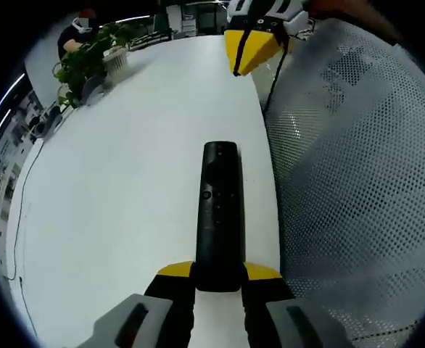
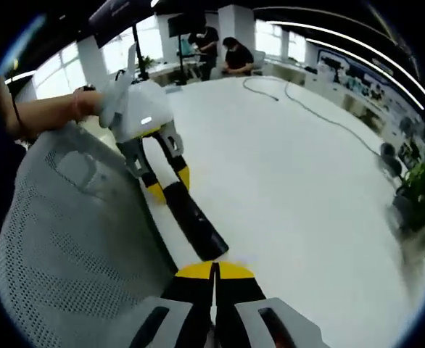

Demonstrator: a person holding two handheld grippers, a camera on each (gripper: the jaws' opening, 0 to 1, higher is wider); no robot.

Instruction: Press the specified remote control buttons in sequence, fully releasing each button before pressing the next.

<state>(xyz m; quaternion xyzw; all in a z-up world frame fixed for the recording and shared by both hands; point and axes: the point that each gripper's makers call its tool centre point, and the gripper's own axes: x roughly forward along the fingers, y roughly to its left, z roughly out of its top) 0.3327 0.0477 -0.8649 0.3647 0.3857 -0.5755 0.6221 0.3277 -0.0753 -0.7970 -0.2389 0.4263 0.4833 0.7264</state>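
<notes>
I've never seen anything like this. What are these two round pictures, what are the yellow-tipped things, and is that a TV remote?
There is no robot here. A person holds a hand tool with two jaws in each hand, and a fisheye camera rides on each tool, which makes the pictures round.

The left gripper view looks along the left gripper. Its yellow-tipped jaws clamp the near end of a black remote control, which lies along a white table. The right gripper shows at the top.

The right gripper view looks from the other end. The right gripper's jaws are shut, with nothing between them, just short of the remote's far end. Beyond it you see the left gripper gripping the remote, with the person's hand on it.

A grey mesh chair back stands beside the table and a potted plant sits on it.
</notes>
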